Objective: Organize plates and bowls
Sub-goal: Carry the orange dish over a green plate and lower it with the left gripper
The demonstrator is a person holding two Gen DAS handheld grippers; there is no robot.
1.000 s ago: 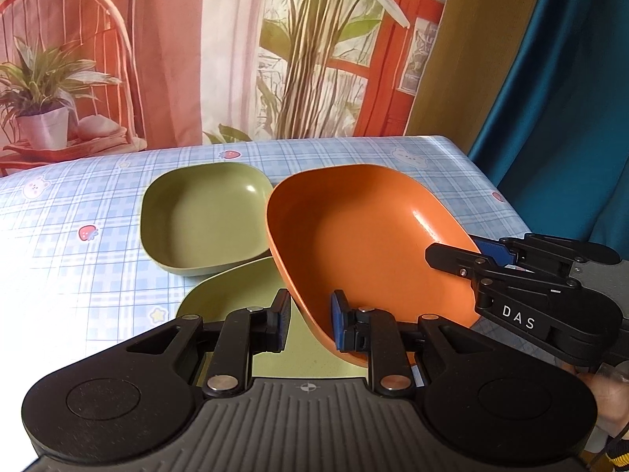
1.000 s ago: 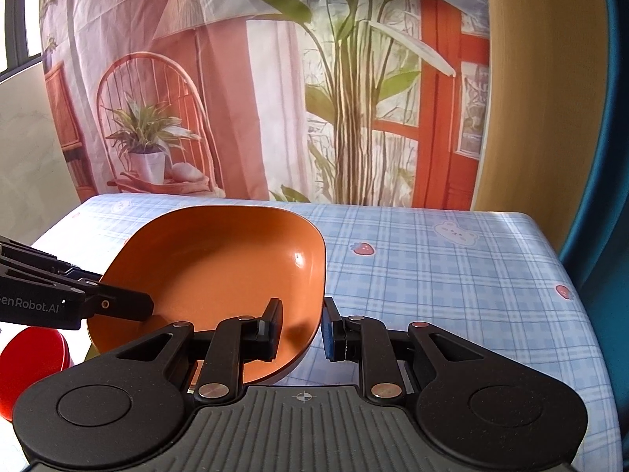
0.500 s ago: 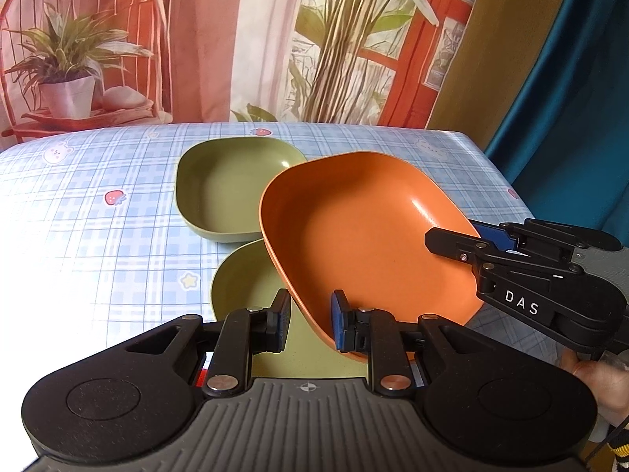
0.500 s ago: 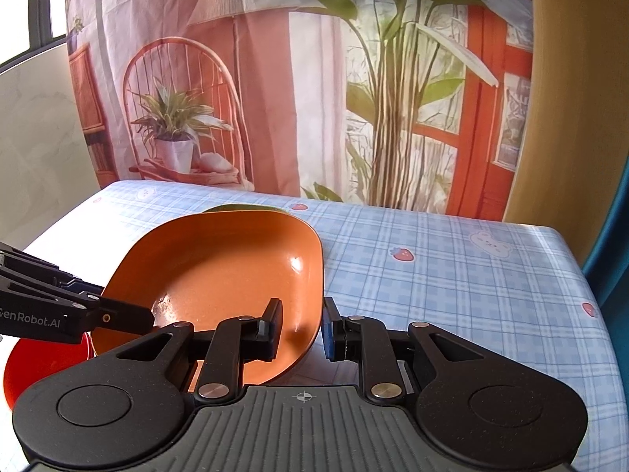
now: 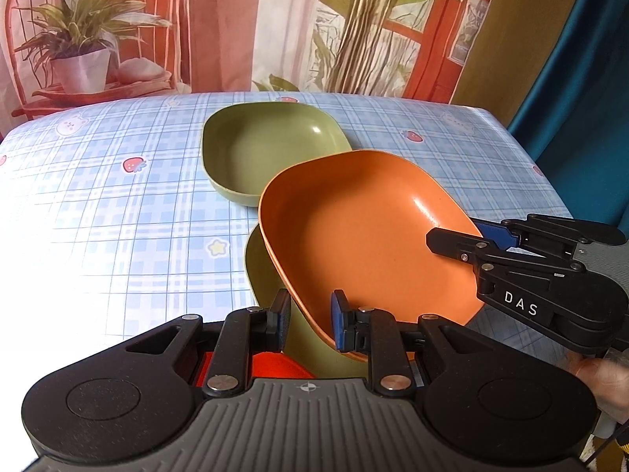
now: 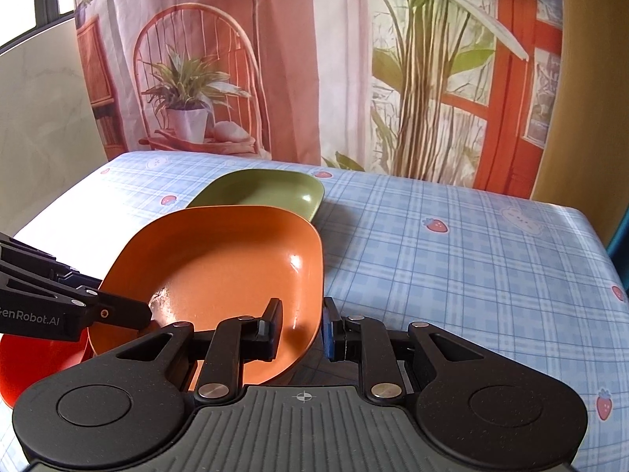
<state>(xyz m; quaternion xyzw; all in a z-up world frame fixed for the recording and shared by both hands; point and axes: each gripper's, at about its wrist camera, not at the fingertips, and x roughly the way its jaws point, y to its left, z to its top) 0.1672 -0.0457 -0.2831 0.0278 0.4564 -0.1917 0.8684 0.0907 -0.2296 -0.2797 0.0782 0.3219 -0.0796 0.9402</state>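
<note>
An orange square plate [image 5: 365, 236] is held tilted above the table by both grippers. My left gripper [image 5: 308, 324] straddles its near-left rim, and my right gripper [image 6: 300, 330] straddles its right rim; the right gripper also shows in the left wrist view [image 5: 468, 238]. The plate also shows in the right wrist view [image 6: 220, 271]. A green plate [image 5: 271, 275] lies on the table under it. A green square bowl [image 5: 267, 149] sits farther back; it also shows in the right wrist view [image 6: 263, 192]. A red bowl [image 6: 35, 365] is near the front, below the left gripper.
The table [image 5: 98, 216] has a blue checked cloth with strawberry prints. A printed backdrop hangs behind it. A teal curtain [image 5: 582, 78] hangs at the right, past the table's right edge [image 6: 597, 244].
Both grippers have moved back and up with the orange plate. The green bowl and green plate now show more fully, and the red bowl appears under the left gripper.
</note>
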